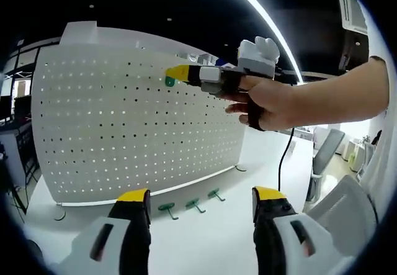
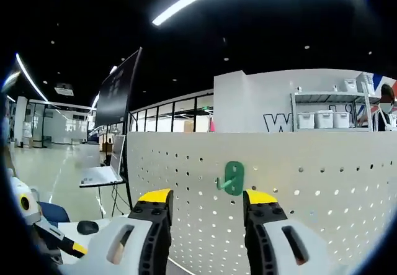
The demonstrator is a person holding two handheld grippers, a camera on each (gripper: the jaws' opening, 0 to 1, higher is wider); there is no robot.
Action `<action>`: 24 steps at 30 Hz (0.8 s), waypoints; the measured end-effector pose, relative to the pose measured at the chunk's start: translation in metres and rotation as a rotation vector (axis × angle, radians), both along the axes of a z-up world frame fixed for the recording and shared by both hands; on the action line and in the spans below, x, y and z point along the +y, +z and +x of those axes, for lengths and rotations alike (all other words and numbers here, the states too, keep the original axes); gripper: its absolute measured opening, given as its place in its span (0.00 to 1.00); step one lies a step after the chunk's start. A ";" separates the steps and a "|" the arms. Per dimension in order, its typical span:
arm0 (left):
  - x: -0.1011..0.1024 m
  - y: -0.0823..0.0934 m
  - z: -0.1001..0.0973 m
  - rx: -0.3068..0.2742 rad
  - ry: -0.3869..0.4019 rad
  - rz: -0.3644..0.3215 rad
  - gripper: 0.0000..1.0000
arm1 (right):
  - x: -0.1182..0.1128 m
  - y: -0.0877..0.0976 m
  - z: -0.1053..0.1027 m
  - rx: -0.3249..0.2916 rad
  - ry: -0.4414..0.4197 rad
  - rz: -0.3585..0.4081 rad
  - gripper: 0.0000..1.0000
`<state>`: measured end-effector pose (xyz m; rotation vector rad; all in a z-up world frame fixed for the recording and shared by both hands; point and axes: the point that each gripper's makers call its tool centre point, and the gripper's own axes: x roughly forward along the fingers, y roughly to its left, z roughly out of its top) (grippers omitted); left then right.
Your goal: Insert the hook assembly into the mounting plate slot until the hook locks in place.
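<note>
A white pegboard (image 1: 136, 126) stands upright on the white table (image 1: 211, 244). One green hook (image 1: 169, 82) sits on the board near its top edge. A hand holds my right gripper (image 1: 176, 74) with its yellow tips right at that hook. In the right gripper view the hook (image 2: 233, 178) hangs on the pegboard (image 2: 322, 194) just beyond my right gripper (image 2: 208, 196), whose jaws stand apart and do not touch it. Three more green hooks (image 1: 194, 205) lie on the table at the board's foot. Above the table, my left gripper (image 1: 201, 195) is open and holds nothing.
Grey office chairs (image 1: 338, 182) stand past the table's right side, and a black cable (image 1: 282, 157) hangs from the right gripper. Behind the board are a desk with a laptop (image 2: 99, 175) and a shelf of white boxes (image 2: 322, 120).
</note>
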<state>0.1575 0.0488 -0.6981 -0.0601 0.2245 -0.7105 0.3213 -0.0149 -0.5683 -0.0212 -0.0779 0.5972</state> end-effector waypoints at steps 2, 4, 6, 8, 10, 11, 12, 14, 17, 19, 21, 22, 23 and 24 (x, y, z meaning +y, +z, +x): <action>0.000 0.000 0.001 -0.001 -0.001 0.002 0.68 | -0.003 -0.005 -0.004 0.000 0.005 -0.016 0.45; 0.001 0.000 0.001 -0.005 -0.003 0.003 0.69 | -0.003 -0.008 -0.010 -0.006 0.027 -0.023 0.45; 0.001 0.000 0.001 -0.008 -0.004 0.007 0.69 | -0.006 -0.011 -0.014 -0.004 0.025 -0.028 0.46; 0.002 0.000 0.002 -0.010 -0.003 0.009 0.69 | -0.008 -0.013 -0.018 -0.008 0.031 -0.029 0.47; 0.002 0.000 0.002 -0.011 -0.002 0.012 0.69 | -0.008 -0.016 -0.022 -0.008 0.043 -0.039 0.47; 0.002 0.000 0.002 -0.013 -0.002 0.013 0.69 | -0.009 -0.017 -0.025 -0.006 0.052 -0.042 0.47; 0.003 0.000 0.002 -0.013 -0.002 0.013 0.69 | -0.010 -0.018 -0.027 -0.008 0.054 -0.044 0.47; 0.004 0.000 0.002 -0.015 -0.001 0.018 0.69 | -0.012 -0.021 -0.032 -0.001 0.070 -0.034 0.47; 0.006 0.000 0.003 -0.016 0.002 0.020 0.70 | -0.016 -0.025 -0.038 -0.004 0.072 -0.039 0.49; 0.007 -0.001 0.003 -0.016 0.004 0.025 0.70 | -0.021 -0.030 -0.041 0.006 0.076 -0.041 0.50; 0.009 -0.001 0.003 -0.014 0.006 0.025 0.70 | -0.025 -0.032 -0.044 0.013 0.078 -0.035 0.51; 0.010 -0.002 0.003 -0.013 0.007 0.026 0.70 | -0.026 -0.033 -0.046 0.016 0.080 -0.035 0.51; 0.010 -0.002 0.003 -0.012 0.007 0.028 0.70 | -0.027 -0.035 -0.048 0.020 0.085 -0.039 0.51; 0.010 -0.002 0.003 -0.012 0.005 0.028 0.70 | -0.028 -0.036 -0.051 0.018 0.092 -0.042 0.51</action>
